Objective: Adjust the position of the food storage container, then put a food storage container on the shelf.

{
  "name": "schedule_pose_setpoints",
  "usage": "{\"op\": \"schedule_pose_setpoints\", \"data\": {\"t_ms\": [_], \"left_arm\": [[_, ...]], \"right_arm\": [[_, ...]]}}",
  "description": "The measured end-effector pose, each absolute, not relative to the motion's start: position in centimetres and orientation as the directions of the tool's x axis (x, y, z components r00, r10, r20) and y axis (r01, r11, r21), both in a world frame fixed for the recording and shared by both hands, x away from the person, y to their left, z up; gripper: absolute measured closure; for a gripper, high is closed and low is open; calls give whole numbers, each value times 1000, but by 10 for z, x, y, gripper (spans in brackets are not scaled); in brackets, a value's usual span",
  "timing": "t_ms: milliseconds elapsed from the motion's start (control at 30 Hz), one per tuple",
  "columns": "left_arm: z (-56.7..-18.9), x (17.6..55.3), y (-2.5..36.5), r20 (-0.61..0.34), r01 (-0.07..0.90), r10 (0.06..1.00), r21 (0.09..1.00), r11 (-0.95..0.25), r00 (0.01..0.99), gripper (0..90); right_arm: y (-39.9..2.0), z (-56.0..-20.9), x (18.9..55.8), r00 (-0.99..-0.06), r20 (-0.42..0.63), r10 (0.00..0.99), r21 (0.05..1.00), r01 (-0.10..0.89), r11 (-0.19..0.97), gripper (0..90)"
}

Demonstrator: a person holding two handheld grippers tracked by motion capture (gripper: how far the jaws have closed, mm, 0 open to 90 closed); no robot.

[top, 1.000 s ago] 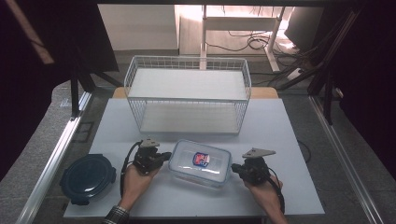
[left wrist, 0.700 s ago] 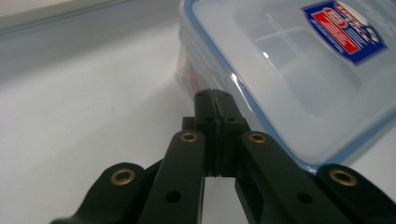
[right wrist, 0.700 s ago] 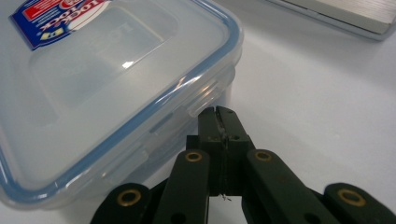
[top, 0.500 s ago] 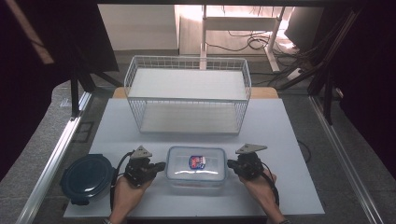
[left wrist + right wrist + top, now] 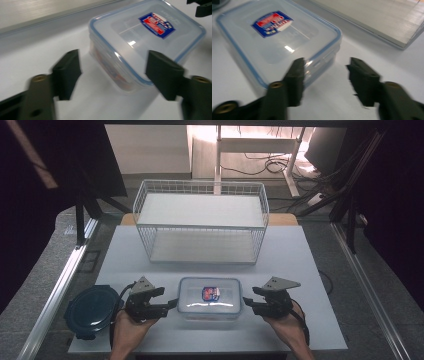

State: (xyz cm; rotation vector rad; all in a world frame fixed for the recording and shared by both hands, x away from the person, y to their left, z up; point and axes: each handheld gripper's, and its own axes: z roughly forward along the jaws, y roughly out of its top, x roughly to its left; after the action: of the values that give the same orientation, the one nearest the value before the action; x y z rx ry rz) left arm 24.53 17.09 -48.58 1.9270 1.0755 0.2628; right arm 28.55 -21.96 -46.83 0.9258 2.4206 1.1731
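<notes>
Now both sets of jaws have just opened — the left gripper [image 5: 170, 303] and right gripper [image 5: 248, 302] flank the clear lidded box [image 5: 210, 297], unheld near the table's [image 5: 310, 270] front edge — released, I judge.

container lid [image 5: 150, 32] label [image 5: 157, 24]: print too blurred to read

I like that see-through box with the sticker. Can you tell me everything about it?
The clear plastic box is rectangular with rounded corners and looks like see-through plastic. Its lid is on, edged by a blue seal, with a red and blue sticker on top. Something reddish shows faintly through its side. It lies flat on the white table, in front of the wire basket, between the two open grippers; neither clamps it.
</notes>
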Motion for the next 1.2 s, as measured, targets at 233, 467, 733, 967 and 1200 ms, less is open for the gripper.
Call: {"op": "schedule_pose_setpoints", "data": {"t_ms": [233, 467, 733, 967, 1200], "left_arm": [[-492, 236, 167, -224, 567, 724, 778, -270, 652, 77], [-494, 236, 168, -196, 525, 702, 800, -289, 684, 30], [-501, 242, 165, -200, 521, 693, 804, -288, 692, 21], [-495, 256, 163, -261, 549, 670, 794, -261, 695, 21], [-490, 275, 149, -270, 568, 652, 767, -298, 708, 20]], "right_arm": [[-219, -475, 278, -756, 20, 654, 780, 421, 464, 48], [-217, -477, 276, -766, 36, 642, 784, 421, 457, 26], [-217, -474, 279, -767, 28, 641, 792, 409, 454, 16], [-209, -473, 285, -752, 57, 657, 772, 450, 448, 19], [-197, -476, 295, -756, 141, 639, 742, 508, 437, 5]]}}
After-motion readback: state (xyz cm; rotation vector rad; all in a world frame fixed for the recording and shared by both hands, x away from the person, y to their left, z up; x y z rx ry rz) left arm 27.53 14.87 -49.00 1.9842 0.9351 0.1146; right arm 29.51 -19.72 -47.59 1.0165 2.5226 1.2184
